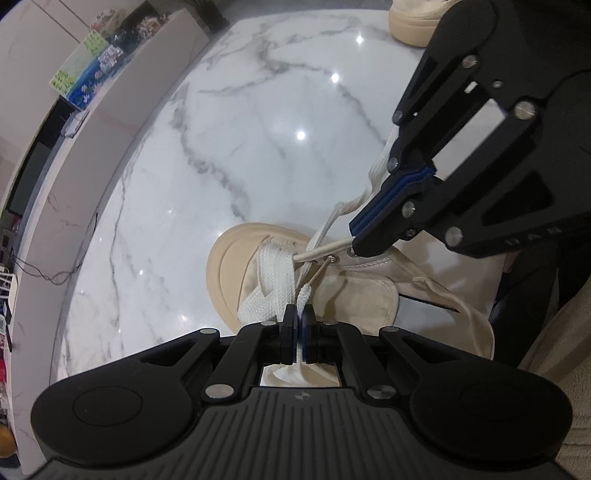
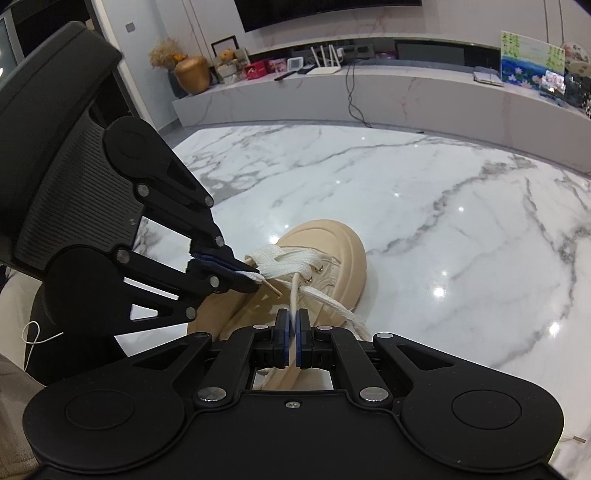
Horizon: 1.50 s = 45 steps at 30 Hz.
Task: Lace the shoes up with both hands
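Observation:
A beige shoe point(image 1: 229, 266) lies on the marble table point(image 1: 258, 129), toe pointing away, with white lace point(image 1: 273, 273) crossed over its front. My left gripper point(image 1: 298, 314) is shut on a free lace end point(image 1: 304, 295). That end's aglet point(image 1: 320, 271) points at a metal eyelet point(image 1: 334, 258). My right gripper point(image 1: 354, 238) comes in from the upper right, shut on another lace strand beside the eyelets. In the right wrist view, my right gripper point(image 2: 292, 317) pinches a strand point(image 2: 293, 295) rising to the shoe point(image 2: 343, 251), and the left gripper point(image 2: 255, 277) holds the aglet end point(image 2: 271, 288).
A second beige shoe point(image 1: 410, 22) sits at the table's far edge. Beyond the table runs a low white cabinet point(image 2: 369, 99) with a golden vase point(image 2: 192, 75), boxes, a router and a cable. Beige fabric point(image 1: 546, 350) lies close on the right.

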Each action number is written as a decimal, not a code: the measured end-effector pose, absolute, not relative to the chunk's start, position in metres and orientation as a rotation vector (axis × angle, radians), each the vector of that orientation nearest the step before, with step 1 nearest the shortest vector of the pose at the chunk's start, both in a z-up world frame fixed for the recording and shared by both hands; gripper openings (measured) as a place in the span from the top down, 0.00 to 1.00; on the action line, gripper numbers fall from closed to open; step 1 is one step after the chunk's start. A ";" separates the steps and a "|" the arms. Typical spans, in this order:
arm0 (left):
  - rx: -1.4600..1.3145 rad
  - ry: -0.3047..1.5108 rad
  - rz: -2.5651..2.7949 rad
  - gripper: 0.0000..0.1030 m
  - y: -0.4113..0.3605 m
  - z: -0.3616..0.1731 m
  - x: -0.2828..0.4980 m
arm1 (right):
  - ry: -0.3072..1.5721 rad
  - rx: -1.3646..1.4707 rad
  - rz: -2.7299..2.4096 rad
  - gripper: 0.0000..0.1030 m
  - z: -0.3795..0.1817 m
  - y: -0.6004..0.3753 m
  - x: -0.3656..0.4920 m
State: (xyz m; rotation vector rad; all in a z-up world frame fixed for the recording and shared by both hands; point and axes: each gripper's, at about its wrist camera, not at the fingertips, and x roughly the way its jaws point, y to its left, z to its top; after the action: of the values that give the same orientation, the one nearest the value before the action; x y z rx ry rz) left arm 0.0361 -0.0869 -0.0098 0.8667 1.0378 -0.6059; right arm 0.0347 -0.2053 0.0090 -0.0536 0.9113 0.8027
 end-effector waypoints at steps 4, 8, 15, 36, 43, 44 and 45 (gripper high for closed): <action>0.865 1.053 -0.606 0.99 -0.087 -0.014 0.039 | 0.909 -0.051 0.804 0.99 0.009 -0.207 0.034; 0.868 1.074 -0.612 0.99 -0.086 -0.019 0.039 | 0.910 -0.045 0.804 0.99 0.008 -0.208 0.032; 0.852 1.068 -0.625 0.99 -0.085 -0.018 0.035 | 0.914 -0.042 0.801 0.99 0.009 -0.208 0.032; 0.838 1.063 -0.611 0.99 -0.088 -0.017 0.037 | 0.918 -0.045 0.799 0.99 0.010 -0.207 0.032; 0.834 1.063 -0.614 0.99 -0.086 -0.015 0.037 | 0.917 -0.047 0.803 0.99 0.010 -0.206 0.033; 0.835 1.062 -0.618 0.99 -0.086 -0.015 0.037 | 0.917 -0.048 0.804 0.99 0.010 -0.207 0.033; 0.834 1.061 -0.622 0.99 -0.086 -0.015 0.037 | 0.917 -0.048 0.806 0.99 0.010 -0.206 0.033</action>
State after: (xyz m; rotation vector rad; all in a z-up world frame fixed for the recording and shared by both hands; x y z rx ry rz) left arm 0.0369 -0.0863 -0.0146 0.8341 1.0605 -0.6216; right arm 0.0327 -0.2063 0.0104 -0.0483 0.9165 0.8057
